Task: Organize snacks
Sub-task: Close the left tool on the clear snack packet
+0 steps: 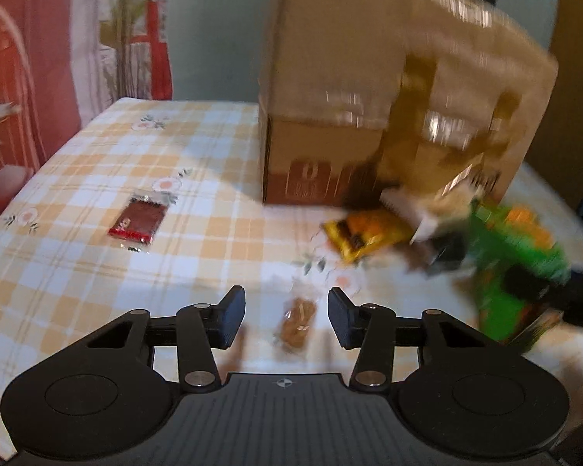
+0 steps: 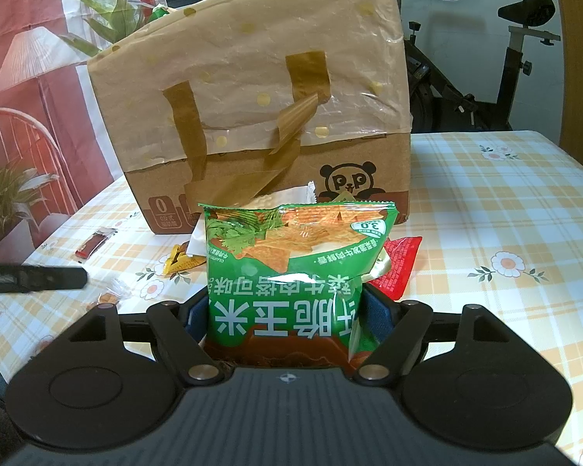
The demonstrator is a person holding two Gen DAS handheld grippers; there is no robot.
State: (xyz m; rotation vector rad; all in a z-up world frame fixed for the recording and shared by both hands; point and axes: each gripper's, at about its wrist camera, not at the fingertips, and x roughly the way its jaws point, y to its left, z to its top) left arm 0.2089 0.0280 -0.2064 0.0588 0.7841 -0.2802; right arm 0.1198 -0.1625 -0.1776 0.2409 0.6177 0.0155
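Right wrist: right tongs clamp green chip bag (upright, between them).

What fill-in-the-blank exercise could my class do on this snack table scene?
1. The right gripper holds a ____ chip bag.
2. The animal printed on the box is a ____.
3. The small brown snack lies between the open ____ gripper's fingers.

Missing words: green; panda; left

Green snack bag, brown cardboard box, yellow-checked floral tablecloth
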